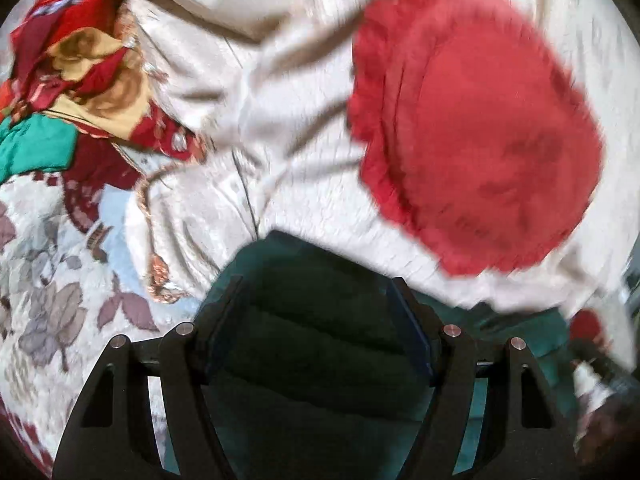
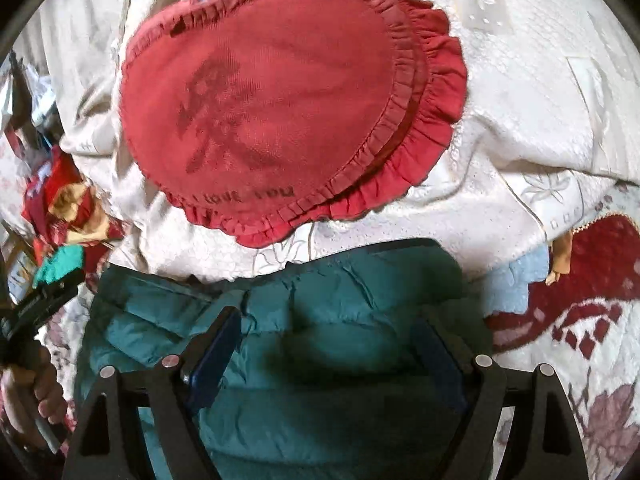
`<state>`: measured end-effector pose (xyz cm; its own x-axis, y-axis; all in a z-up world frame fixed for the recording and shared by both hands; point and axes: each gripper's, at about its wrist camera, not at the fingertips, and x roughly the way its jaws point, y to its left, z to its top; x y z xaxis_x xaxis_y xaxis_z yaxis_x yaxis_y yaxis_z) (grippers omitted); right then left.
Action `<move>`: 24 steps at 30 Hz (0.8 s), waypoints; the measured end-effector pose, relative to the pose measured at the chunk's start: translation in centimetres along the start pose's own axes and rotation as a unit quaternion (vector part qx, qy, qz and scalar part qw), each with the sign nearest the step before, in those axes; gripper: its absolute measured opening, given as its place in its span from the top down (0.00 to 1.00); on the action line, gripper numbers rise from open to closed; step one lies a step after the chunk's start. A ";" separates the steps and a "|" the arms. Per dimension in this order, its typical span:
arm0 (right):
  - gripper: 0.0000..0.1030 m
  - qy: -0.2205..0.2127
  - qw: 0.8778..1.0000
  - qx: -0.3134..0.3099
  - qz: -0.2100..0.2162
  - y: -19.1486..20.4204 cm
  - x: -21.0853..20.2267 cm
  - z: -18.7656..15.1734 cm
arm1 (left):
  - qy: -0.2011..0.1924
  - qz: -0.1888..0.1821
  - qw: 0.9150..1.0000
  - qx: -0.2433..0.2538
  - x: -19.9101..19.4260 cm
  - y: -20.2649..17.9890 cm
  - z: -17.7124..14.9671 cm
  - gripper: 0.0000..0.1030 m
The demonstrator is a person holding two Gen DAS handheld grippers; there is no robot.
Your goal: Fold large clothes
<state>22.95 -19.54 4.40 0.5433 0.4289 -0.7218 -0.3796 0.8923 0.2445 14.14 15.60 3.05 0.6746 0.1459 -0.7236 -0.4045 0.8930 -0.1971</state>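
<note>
A teal padded jacket (image 2: 320, 320) lies bunched on the bed, below a red heart-shaped cushion (image 2: 280, 120). My right gripper (image 2: 328, 316) is open, its jaws wide apart just above the jacket's folded bulk. In the left wrist view the same jacket (image 1: 316, 320) looks dark and fills the gap between the jaws of my left gripper (image 1: 316, 284), which is open over it. The left view is motion-blurred. The left gripper also shows at the left edge of the right wrist view (image 2: 44, 300), held by a hand.
A cream embroidered bedspread (image 2: 520, 100) lies crumpled under the cushion (image 1: 472, 132). A pile of red, yellow and green clothes (image 1: 72, 80) sits at the left. A floral blanket (image 1: 44, 280) with dark red patterns (image 2: 592, 280) covers the bed.
</note>
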 end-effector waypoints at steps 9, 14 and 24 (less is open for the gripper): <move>0.09 0.033 0.999 -0.007 0.025 -3.0 6.5 -2.7 | 0.018 0.051 0.998 0.034 5.7 -0.5 -3.2 0.27; 0.07 0.049 0.998 0.001 0.032 -3.7 7.8 -2.4 | 0.034 0.080 0.995 0.052 7.5 -1.4 -2.7 0.24; 0.00 0.059 0.998 -0.010 0.031 -3.1 8.3 -2.4 | 0.058 0.075 0.994 0.052 8.1 -0.9 -2.1 0.22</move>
<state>26.79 -19.09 -3.91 0.4271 0.4617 -0.7775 -0.4245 0.8616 0.2784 18.67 15.11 -4.04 0.5332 0.2349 -0.8128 -0.4244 0.9053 -0.0168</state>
